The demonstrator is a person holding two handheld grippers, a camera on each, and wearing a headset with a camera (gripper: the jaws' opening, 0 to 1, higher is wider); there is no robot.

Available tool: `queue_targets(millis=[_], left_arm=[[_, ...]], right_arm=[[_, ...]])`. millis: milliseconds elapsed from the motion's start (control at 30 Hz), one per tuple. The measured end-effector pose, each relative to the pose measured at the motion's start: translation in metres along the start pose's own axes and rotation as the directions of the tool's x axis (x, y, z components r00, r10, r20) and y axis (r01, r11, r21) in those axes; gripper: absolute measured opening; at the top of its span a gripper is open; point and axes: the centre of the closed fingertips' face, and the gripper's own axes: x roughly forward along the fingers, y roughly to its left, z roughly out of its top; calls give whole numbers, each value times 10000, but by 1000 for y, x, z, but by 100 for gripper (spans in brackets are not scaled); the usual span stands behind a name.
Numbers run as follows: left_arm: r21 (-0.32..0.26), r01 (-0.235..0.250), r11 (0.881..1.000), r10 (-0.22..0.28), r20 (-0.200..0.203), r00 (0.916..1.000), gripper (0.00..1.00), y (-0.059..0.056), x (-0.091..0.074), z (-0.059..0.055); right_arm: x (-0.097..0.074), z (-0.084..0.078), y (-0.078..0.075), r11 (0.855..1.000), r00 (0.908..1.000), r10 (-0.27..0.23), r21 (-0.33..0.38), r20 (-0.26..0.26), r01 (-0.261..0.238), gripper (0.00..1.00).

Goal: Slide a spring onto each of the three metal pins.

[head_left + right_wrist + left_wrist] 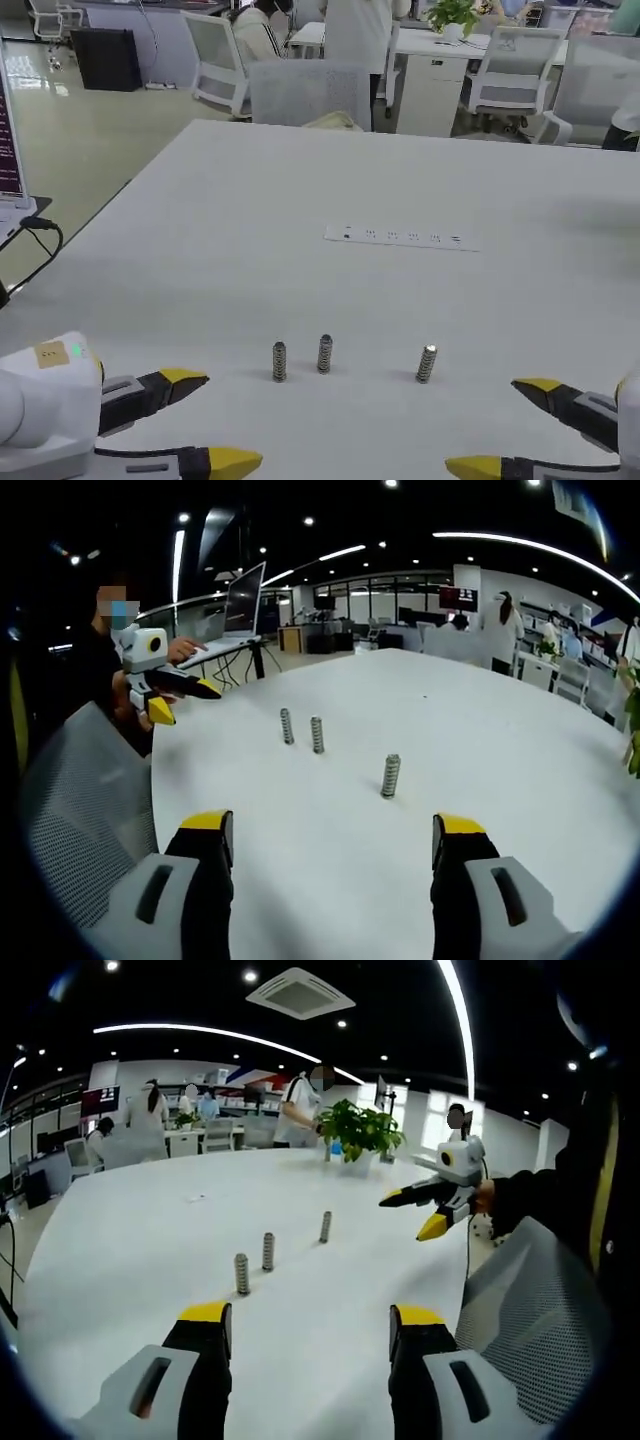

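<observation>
Three metal pins stand upright on the white table, each with a spring around it: one on the left (279, 362), one in the middle (325, 354) and one on the right (427, 363). In the left gripper view they appear as a row of sprung pins (267, 1251); in the right gripper view the nearest sprung pin (391, 776) stands ahead of the jaws. My left gripper (215, 420) is open at the lower left, empty. My right gripper (510, 425) is open at the lower right, empty. Both are short of the pins, on either side.
A white power strip (400, 238) lies flat on the table beyond the pins. Office chairs (220, 60) and desks stand past the far edge. A laptop (240, 605) sits on a stand to the left, with a black cable (45, 245) by the table's left edge.
</observation>
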Motion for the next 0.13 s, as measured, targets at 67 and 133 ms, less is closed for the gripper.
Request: queue_targets(millis=[67, 133], left_arm=[[-33, -18, 10000, 18, -58, 10000, 62, 0, 1, -1], [-70, -53, 10000, 52, -99, 9999, 64, 0, 2, -1]], right_arm=[[0, 0, 0, 10000, 10000, -21, 80, 33, 21, 82], [1, -1, 0, 9998, 10000, -27, 199, 43, 26, 83]])
